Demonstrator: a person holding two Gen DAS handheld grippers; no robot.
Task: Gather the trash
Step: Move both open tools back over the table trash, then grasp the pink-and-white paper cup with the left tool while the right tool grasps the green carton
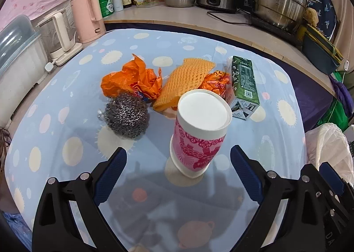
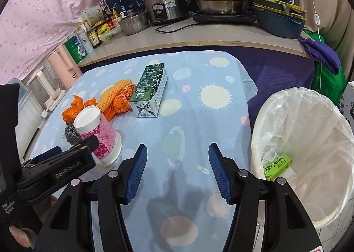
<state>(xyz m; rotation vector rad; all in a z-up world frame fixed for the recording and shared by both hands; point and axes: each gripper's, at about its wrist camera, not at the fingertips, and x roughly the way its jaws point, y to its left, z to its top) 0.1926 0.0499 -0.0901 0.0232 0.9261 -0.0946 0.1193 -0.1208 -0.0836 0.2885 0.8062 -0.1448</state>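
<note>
Left gripper [image 1: 178,159] fingers spread wide, right gripper [image 2: 177,169] half-open, empty.

Cup [image 1: 200,132]: matt paper
Scourer [image 1: 126,116]: shiny metal wire
Carton [image 1: 244,85]: printed card
Liner [image 2: 309,119]: thin glossy plastic
Tablecloth [image 1: 66,119]: smooth cloth

A pink-patterned paper cup [image 1: 200,132] is seen standing upside down, tilted, on the spotted cloth. Behind it a steel scourer [image 1: 126,115], crumpled orange wrappers [image 1: 132,79], an orange foam net [image 1: 184,81] and a green carton [image 1: 244,86] lying flat are clustered. A small green box [image 2: 277,167] lies in the white-lined bin [image 2: 309,101].
</note>
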